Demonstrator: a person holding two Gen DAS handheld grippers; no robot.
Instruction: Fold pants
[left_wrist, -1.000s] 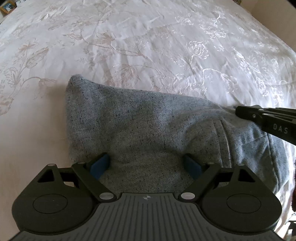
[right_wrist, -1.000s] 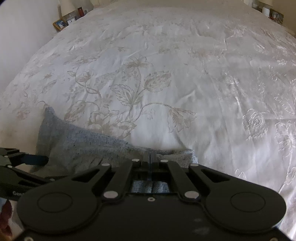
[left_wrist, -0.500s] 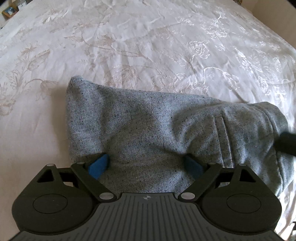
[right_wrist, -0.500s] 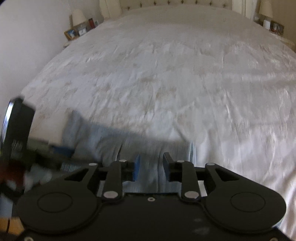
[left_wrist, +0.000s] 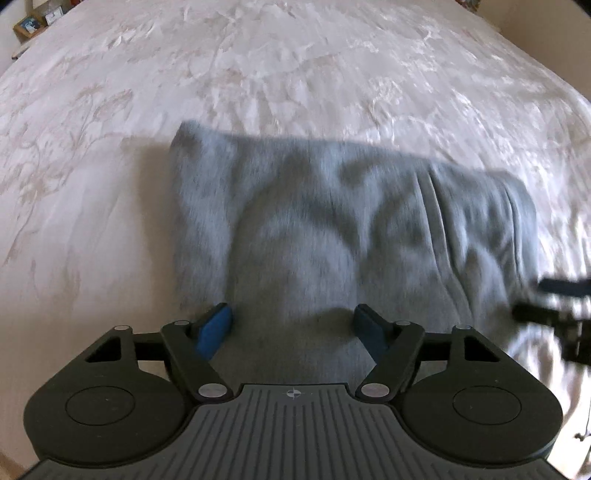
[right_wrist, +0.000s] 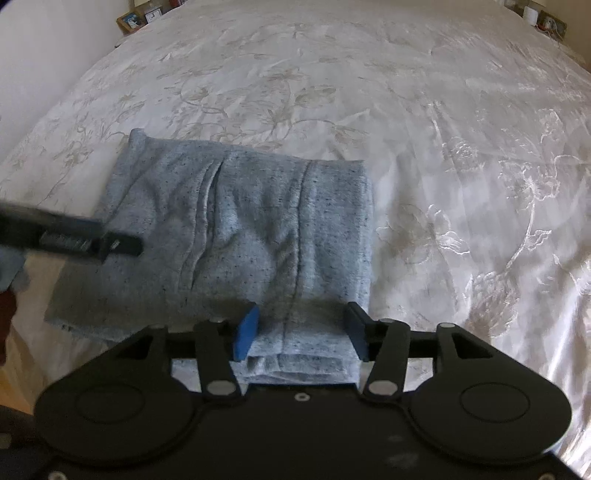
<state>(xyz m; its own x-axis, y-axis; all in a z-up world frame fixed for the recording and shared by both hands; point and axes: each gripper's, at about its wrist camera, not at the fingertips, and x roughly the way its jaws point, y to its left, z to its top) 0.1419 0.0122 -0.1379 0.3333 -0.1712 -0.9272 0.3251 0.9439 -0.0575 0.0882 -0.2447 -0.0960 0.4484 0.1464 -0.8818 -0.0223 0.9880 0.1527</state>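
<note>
The grey speckled pants (right_wrist: 236, 236) lie folded into a thick rectangle on the white bedspread (right_wrist: 406, 92). My right gripper (right_wrist: 301, 328) hovers over their near right corner. Its jaws are opening, and the stacked fabric edges lie between the blue pads (right_wrist: 245, 332) without being pressed. In the left wrist view the pants (left_wrist: 332, 229) look blurred, and my left gripper (left_wrist: 293, 321) stands wide over their near edge. Its jaws are closing slightly, with cloth under them but none gripped. Each gripper also shows in the other's view: the left gripper (right_wrist: 110, 245) and the right gripper (left_wrist: 554, 306).
The embroidered bedspread (left_wrist: 295, 66) stretches far beyond the pants. Picture frames (right_wrist: 131, 20) stand on a bedside table at the far left, and small items (right_wrist: 550, 22) sit at the far right. A pale wall (right_wrist: 44, 55) runs along the left side.
The right gripper, shut on the pants' edge a second ago, has opened and let go. Both grippers have drawn back, so more of the folded pants shows. The left jaws narrowed a little.
</note>
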